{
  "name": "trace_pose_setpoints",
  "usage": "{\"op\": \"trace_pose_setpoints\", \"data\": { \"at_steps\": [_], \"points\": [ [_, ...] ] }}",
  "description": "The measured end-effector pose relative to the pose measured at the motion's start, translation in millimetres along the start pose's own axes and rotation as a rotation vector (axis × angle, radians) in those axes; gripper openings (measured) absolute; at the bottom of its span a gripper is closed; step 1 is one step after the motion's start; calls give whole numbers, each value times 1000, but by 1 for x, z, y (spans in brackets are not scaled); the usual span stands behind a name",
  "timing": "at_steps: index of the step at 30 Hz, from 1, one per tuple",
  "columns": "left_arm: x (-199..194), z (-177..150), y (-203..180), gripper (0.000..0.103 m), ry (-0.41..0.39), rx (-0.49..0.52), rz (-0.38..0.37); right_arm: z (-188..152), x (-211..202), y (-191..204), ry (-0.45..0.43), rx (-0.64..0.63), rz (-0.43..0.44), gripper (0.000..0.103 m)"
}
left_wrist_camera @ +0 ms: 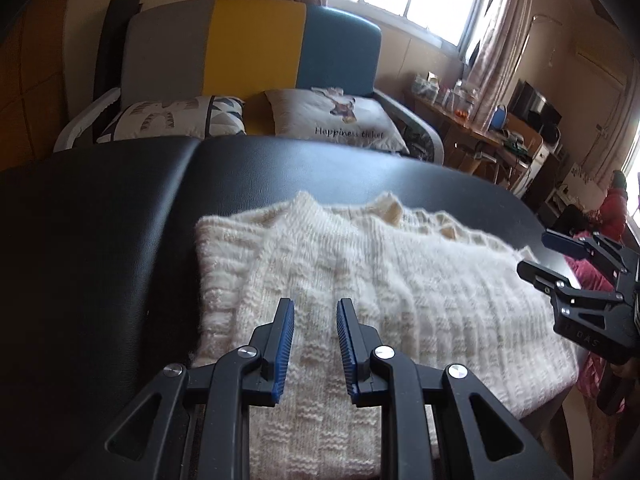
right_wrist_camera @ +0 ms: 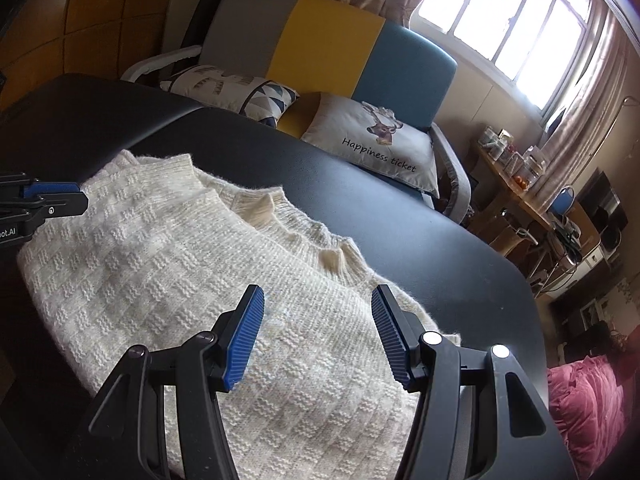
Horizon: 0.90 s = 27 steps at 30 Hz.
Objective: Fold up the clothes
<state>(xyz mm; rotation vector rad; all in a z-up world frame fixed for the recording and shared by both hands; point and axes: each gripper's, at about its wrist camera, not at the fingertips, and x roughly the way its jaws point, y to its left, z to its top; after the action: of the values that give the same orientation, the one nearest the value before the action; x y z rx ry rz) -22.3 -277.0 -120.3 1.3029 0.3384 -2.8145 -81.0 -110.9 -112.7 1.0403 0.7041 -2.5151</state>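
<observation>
Cream knit sweater lies partly folded on the black table, collar toward the sofa. Left gripper narrowly parted, right gripper wider, both empty above the knit. It's soft, floppy, stretchy: pinch doubled edges near the hem. Sofa pillow reads "Happiness ticket"

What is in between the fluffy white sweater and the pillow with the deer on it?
Only bare black padded table lies between the cream knitted sweater and the grey deer-print pillow, seen clearest in the right wrist view.
</observation>
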Motion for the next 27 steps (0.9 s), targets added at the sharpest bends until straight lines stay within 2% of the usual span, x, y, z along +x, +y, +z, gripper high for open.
{"op": "trace_pose_setpoints", "data": {
  "at_steps": [3, 6, 8, 10, 15, 17, 19, 22, 27],
  "points": [
    [19, -9, 5, 22, 75, 2, 26, -10, 27, 2, 68, 19, 25, 60],
    [10, -14, 11, 22, 48, -33, 14, -30, 64, -5, 152, 55, 33, 62],
    [-7, -16, 13, 22, -3, -26, 32, -33, 63, -17, 141, 125, 46, 68],
    [-23, -23, 20, 22, -37, -34, 38, -30, 54, -23, 126, 151, 45, 68],
    [-49, -51, 46, 22, -50, -72, 38, -21, 19, -11, 17, 129, 154, 69],
    [-54, -63, 58, 22, -32, -95, 12, -18, 12, 0, -7, 116, 224, 69],
    [-55, -76, 67, 23, -12, -108, -23, -19, 18, 11, 19, 119, 278, 69],
    [-56, -88, 69, 24, -3, -86, -62, -29, 42, 18, 105, 156, 298, 69],
    [-47, -84, 59, 26, 13, -2, -165, -40, 45, 20, 115, 151, 303, 70]
  ]
}}
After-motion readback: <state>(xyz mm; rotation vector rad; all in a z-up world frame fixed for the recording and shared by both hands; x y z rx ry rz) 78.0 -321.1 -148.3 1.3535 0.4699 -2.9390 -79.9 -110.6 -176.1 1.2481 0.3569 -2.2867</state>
